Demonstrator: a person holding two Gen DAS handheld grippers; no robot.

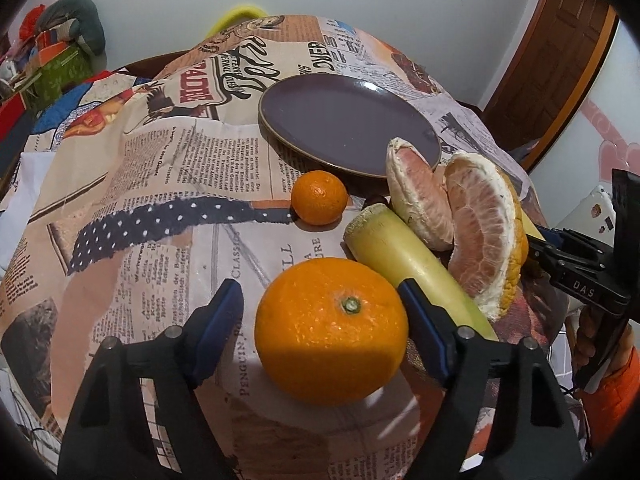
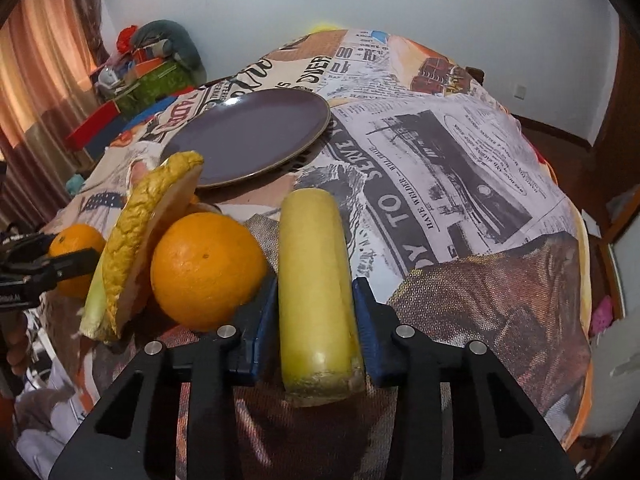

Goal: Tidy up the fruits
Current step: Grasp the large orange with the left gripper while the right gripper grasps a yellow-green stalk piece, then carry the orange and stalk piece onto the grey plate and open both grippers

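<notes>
My right tongs (image 2: 314,320) are pinching the pale yellow cane stick (image 2: 316,292) near its cut end, pads pressed on both sides. It looks stiff and waxy, so it may slip; I'd grip firmly. My left tongs (image 1: 322,316) stand spread around the big orange (image 1: 331,330), the right pad touching, the left not yet. It's round and firm, so I'll take it across the middle. The plate (image 1: 304,148) waits empty beyond, near the pomelo wedges (image 1: 476,232).

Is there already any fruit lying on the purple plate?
No, the purple plate is bare; the small mandarin and the pomelo pieces lie on the tablecloth beside it.
</notes>
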